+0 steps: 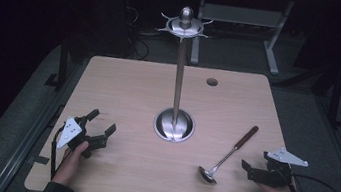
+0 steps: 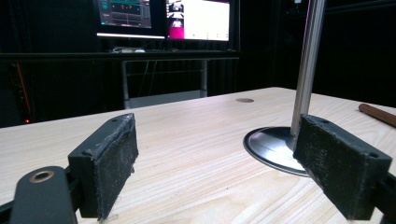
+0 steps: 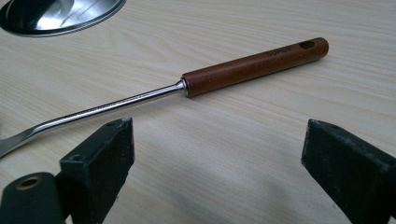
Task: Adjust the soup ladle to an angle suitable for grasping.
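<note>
Dark room all around, and under us a pale wooden table carrying everything we work with. We take the ladle as our job: it lies flat on the wood to the right of the utensil stand, its bowl toward our edge and its brown wooden handle pointing away, with the hanging hole showing at the far tip. Nothing holds or touches it yet.

Our right gripper rests just right of the ladle, jaws spread wide with bare wood between them; in the right gripper view the steel shaft runs past just beyond the pads. Our left gripper sits well to the left of the stand's round base, jaws likewise apart and empty.

Up top, the stand's ring of hooks hangs bare. So we judge the work barely begun: the grasp, the lift and the hanging on a hook all remain ahead of us.
</note>
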